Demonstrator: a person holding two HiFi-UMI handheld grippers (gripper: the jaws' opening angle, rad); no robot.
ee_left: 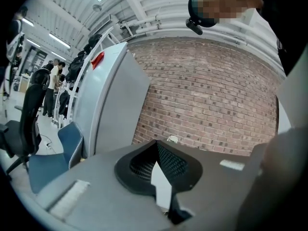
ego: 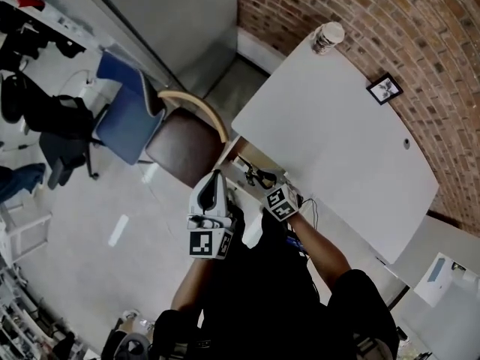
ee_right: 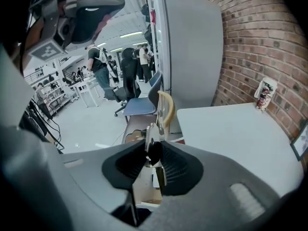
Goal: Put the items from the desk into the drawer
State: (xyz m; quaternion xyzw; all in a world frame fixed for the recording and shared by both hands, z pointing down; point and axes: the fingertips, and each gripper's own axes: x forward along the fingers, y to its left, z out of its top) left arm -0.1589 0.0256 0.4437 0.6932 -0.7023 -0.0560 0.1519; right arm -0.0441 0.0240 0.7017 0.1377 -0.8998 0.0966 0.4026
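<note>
My right gripper (ego: 264,181) hangs over the open drawer (ego: 241,163) at the near-left edge of the white desk (ego: 337,141). It is shut on a small metal tool with a black part (ee_right: 153,148), which stands upright between the pads; the same tool (ego: 259,176) shows dark in the head view. Below it, the right gripper view shows the drawer's brown inside (ee_right: 144,179). My left gripper (ego: 214,180) is beside the drawer, off the desk, jaws closed together with nothing between them (ee_left: 156,146). On the desk stand a paper cup (ego: 328,36) and a small picture frame (ego: 385,88).
A brown chair with a curved wooden back (ego: 184,145) stands just left of the drawer, with a blue chair (ego: 127,115) beyond it. A brick wall (ego: 390,21) runs behind the desk. People and office chairs are farther off in the room.
</note>
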